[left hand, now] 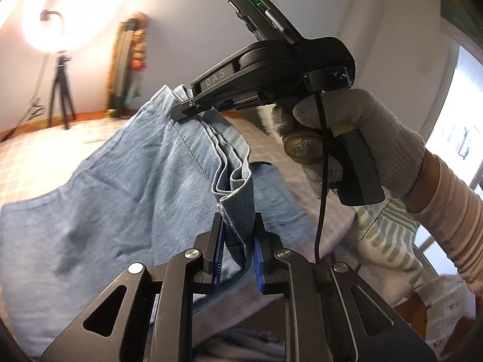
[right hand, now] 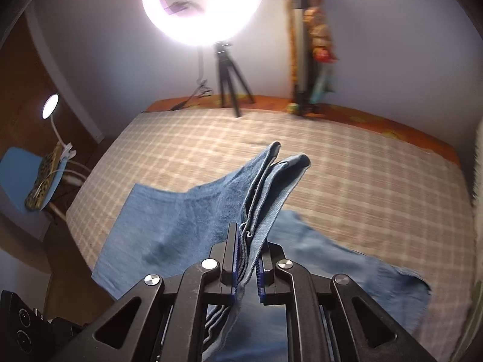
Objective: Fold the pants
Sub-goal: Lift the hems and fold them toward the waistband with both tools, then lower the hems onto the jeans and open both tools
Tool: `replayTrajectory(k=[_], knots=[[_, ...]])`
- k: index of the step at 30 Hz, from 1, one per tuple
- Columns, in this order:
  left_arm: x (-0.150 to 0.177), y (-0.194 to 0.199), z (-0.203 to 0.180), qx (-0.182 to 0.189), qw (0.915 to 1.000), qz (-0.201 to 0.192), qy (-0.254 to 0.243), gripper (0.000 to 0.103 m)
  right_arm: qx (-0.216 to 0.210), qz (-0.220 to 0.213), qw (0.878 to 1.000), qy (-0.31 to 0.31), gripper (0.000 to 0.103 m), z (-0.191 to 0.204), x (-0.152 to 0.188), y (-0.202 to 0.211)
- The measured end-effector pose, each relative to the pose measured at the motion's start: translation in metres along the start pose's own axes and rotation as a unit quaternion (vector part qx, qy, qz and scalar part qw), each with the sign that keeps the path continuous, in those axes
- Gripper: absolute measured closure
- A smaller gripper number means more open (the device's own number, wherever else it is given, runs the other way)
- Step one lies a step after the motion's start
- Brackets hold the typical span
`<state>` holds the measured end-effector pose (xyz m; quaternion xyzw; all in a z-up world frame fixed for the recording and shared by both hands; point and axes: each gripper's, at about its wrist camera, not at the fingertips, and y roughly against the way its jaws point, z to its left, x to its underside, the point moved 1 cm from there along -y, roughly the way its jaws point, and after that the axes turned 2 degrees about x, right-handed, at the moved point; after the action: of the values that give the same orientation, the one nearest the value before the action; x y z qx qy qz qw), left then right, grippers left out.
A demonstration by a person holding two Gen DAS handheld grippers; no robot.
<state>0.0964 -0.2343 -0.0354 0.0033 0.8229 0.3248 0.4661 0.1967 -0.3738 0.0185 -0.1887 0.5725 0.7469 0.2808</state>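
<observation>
Left gripper (left hand: 238,235) is clamped on a bunched, layered edge of the light blue denim pants (left hand: 120,181), and the right gripper (right hand: 246,256), in a gloved hand (left hand: 362,138), pinches the same raised edge farther along. Lifted between them, the cloth slopes down to the left onto the beige checked bedspread (right hand: 362,181), with another part lying flat near the right. Judging by the stacked layers, one fold is under way; laying it down and smoothing remain.

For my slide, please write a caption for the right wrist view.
Right gripper lifts blue pants by stacked edges above a checked bed.
</observation>
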Motion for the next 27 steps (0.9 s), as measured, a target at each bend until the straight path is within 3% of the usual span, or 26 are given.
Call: replayTrajectory(k=[12,27], knots=[[-0.007,-0.077,-0.059,0.046,0.9954,0.062,-0.057,0.088,0.029,0.007,0.997,-0.073,0.096,-0.117,0.050,0.017],[-0.002,-0.141,-0.074,0.071,0.9856,0.124,-0.090,0.088,0.024,0.015,0.991,-0.127,0.097,-0.185,0.093,-0.008]])
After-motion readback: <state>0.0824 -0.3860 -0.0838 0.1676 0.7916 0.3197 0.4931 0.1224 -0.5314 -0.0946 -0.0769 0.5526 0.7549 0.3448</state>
